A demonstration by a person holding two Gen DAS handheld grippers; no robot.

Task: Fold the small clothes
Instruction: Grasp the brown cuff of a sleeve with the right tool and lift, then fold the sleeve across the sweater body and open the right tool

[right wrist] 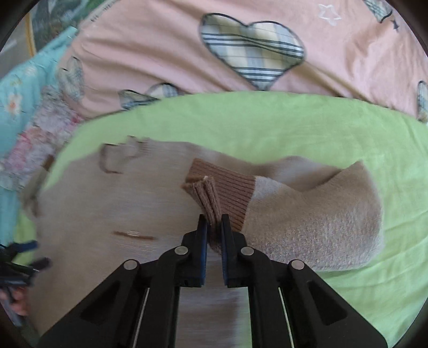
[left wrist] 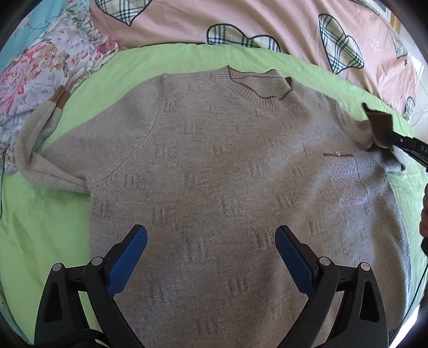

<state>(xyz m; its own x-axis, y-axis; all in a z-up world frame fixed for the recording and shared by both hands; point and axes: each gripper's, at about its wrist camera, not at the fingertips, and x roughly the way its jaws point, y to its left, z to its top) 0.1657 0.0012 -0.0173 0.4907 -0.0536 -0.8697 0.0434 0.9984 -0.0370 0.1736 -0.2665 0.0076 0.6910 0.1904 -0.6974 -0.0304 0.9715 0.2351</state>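
Bedding in soft daylight

A green cloth [left wrist: 40,227] spreads beneath the left gripper; ahead of it lies a pink sheet [left wrist: 187,24] with plaid hearts, and to its far left floral fabric [left wrist: 40,77] and turquoise fabric [left wrist: 24,37].

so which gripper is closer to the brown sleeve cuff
Right. The right gripper is shut on the brown sleeve cuff, pinching its ribbed edge. The left gripper hangs open over the sweater body's lower middle, well away from that cuff.
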